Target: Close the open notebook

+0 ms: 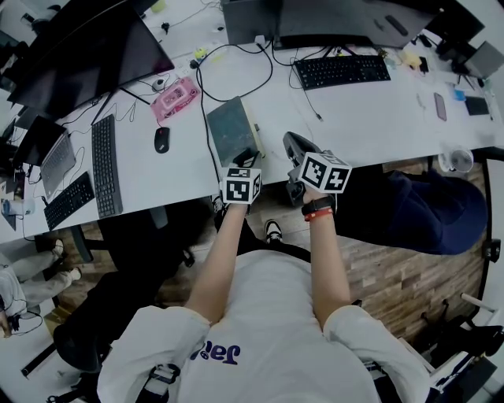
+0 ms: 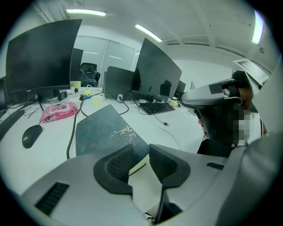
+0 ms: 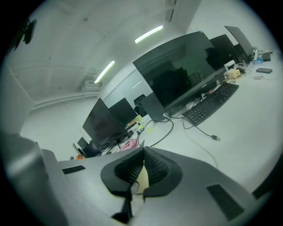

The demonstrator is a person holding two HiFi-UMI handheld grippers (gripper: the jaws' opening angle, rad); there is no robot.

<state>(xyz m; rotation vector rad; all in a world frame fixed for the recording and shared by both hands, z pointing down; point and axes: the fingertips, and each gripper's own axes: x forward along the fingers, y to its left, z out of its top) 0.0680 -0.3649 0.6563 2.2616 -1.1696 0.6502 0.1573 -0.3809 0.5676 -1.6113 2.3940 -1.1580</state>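
Note:
The notebook (image 1: 231, 130) lies closed on the white table (image 1: 354, 118), its dark grey-green cover up; the gold pattern on the cover (image 2: 119, 131) shows in the left gripper view. My left gripper (image 1: 249, 156) is at the notebook's near right corner. Its jaws (image 2: 140, 153) stand apart, with the cream page edge (image 2: 138, 164) seen in the gap and neither pad pressing on it. My right gripper (image 1: 291, 142) hovers just right of the notebook near the table's front edge. In the right gripper view its tips (image 3: 144, 152) meet, and I see nothing held.
A black cable (image 1: 206, 118) runs along the notebook's left side. A mouse (image 1: 161, 139), a pink pack (image 1: 175, 98) and keyboards (image 1: 104, 165) lie to the left, another keyboard (image 1: 341, 71) and monitors (image 1: 331, 20) behind. A dark chair (image 1: 425, 208) stands at the right.

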